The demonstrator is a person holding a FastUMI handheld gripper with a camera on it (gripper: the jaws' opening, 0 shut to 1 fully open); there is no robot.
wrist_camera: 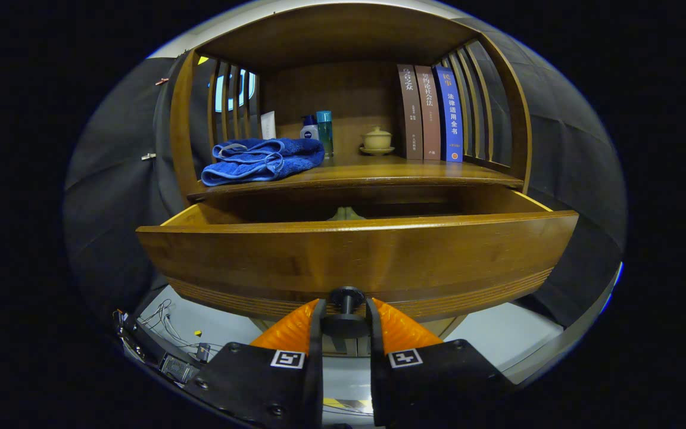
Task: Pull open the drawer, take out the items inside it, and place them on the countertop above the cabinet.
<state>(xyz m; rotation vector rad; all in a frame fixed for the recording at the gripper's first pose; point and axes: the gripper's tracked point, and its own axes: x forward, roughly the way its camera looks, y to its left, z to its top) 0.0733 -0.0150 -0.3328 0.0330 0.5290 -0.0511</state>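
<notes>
The wooden drawer (355,253) of the cabinet stands pulled out, its front panel right ahead of my fingers. My gripper (345,316) is shut on the drawer's dark round knob (346,296), with one finger pressing on each side of it. Over the drawer's front edge the tip of a pale object (346,213) shows inside; the rest of the drawer's contents is hidden. Above the drawer lies the wooden countertop (379,170). A folded blue towel (262,159) rests on its left part.
At the back of the countertop stand two small bottles (318,130), a lidded tan cup on a saucer (377,140) and three upright books (432,113). Slatted wooden sides and a top enclose the shelf. Cables and a small device (176,363) lie on the floor left of my fingers.
</notes>
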